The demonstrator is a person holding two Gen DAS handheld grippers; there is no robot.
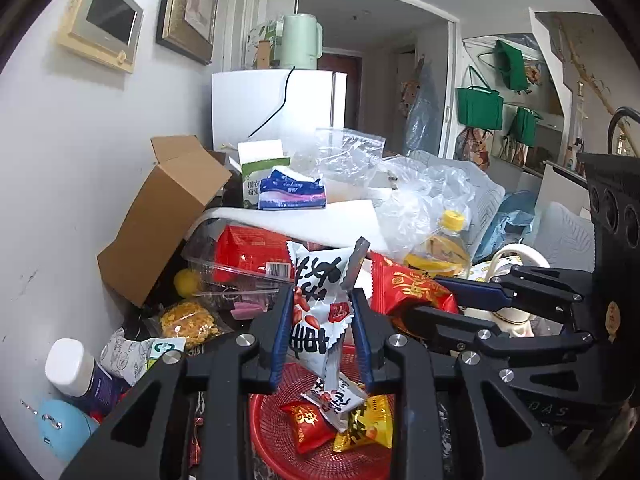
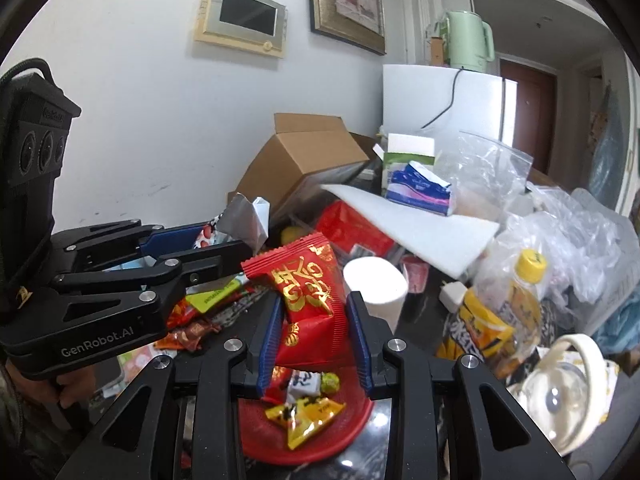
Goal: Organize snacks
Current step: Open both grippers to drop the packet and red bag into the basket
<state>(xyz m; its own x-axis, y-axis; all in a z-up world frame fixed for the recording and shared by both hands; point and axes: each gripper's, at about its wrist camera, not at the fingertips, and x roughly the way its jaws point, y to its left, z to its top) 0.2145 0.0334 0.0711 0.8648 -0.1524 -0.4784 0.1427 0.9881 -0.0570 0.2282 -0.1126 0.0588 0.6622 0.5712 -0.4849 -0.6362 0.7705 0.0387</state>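
Snacks: white packet (image 1: pixel 320 312) in left claw (image 1: pixel 322 312), red packet (image 2: pixel 310 304) in right claw (image 2: pixel 314 316).

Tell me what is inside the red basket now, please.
The red basket holds a small red packet, a yellow packet and a small white packet. The right wrist view also shows something small and green. Gripper frames hide the basket's sides.

Both the left gripper (image 1: pixel 322 334) and the right gripper (image 2: pixel 314 338) are built of black linkages, studded with silver screws and lined with ribbed blue pads (image 2: pixel 269 336); "GenRobot.AI" is printed in white.
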